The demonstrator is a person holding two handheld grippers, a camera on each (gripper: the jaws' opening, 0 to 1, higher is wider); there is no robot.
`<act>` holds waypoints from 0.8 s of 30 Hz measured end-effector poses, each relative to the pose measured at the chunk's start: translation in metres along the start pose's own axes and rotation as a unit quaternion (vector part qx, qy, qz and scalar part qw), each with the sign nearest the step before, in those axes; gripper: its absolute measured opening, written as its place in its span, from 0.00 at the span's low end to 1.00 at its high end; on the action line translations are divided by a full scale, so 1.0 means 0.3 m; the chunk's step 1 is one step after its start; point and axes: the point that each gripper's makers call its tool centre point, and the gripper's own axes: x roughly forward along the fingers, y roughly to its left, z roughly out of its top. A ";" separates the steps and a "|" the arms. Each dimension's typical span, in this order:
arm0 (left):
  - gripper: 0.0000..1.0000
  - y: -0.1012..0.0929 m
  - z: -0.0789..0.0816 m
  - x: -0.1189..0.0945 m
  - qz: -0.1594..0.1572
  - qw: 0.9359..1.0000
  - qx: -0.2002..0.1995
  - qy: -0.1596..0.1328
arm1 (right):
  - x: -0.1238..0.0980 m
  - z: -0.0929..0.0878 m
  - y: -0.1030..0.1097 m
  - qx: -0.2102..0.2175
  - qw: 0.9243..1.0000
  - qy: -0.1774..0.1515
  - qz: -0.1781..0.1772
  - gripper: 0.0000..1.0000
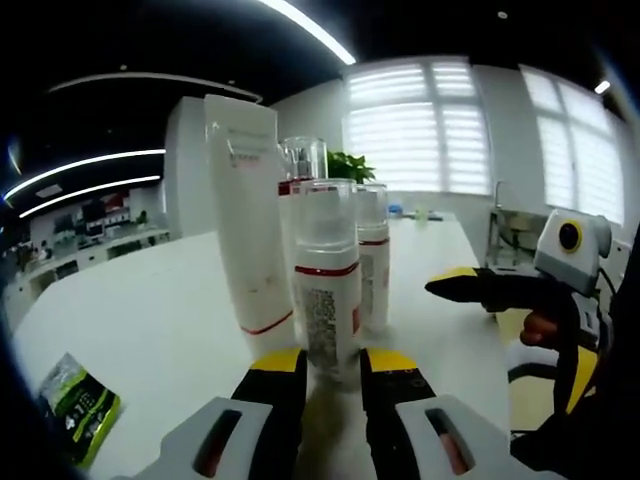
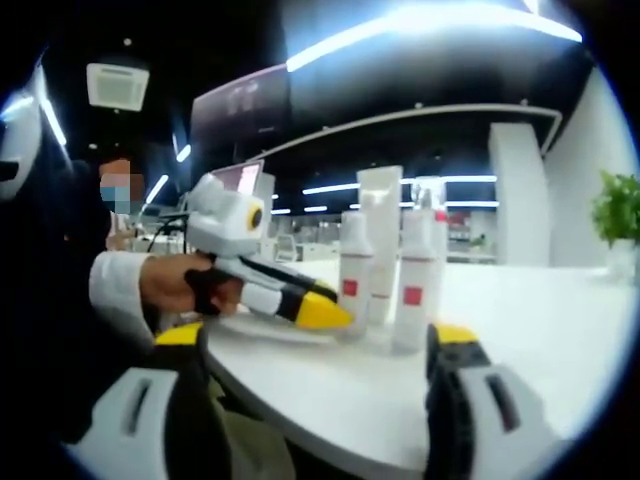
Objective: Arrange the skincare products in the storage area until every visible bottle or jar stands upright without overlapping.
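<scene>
In the left gripper view, left gripper (image 1: 331, 368) low at a white table (image 1: 150, 320), yellow-tipped jaws set on either side of the base of a clear-capped white bottle with a red band (image 1: 326, 275); cannot tell whether clamped or merely flanking. Just left of that bottle, touching or nearly so, a tall white tube (image 1: 250, 220) standing on its cap end. Behind, a pump bottle with a clear cover (image 1: 301, 165) and a second red-banded bottle (image 1: 373, 255), all upright and packed close together. Off to the right, right gripper (image 1: 455, 285) held above the table edge in a hand (image 1: 540, 328), its dark yellow-tipped jaws appearing closed to a point and gripping nothing. Near the left table edge, a green sachet (image 1: 80, 405) lying flat. Beyond the bottles, a leafy plant (image 1: 350, 165) before shuttered windows (image 1: 440, 125).

In the right gripper view, right gripper (image 2: 325, 350) with jaws spread wide and empty over the table rim (image 2: 330, 410). Between them, farther off, the left gripper (image 2: 325, 312) in a white-sleeved hand (image 2: 170, 283), tip at the foot of a white bottle with a red label (image 2: 354, 272). Alongside, a second labelled bottle (image 2: 415, 285) and the tall tube (image 2: 381, 240), all standing.
</scene>
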 end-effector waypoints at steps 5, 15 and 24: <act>0.22 0.004 -0.004 -0.005 0.004 1.000 -0.003 0.003 | -0.001 -0.003 0.008 0.000 1.000 0.002 0.000 0.90; 0.22 0.013 -0.003 -0.018 0.008 1.000 -0.002 0.003 | -0.001 -0.005 0.021 0.007 1.000 0.002 0.002 0.89; 0.27 0.019 0.008 -0.056 0.006 1.000 -0.026 -0.013 | -0.009 0.015 0.045 0.018 1.000 -0.012 0.007 0.86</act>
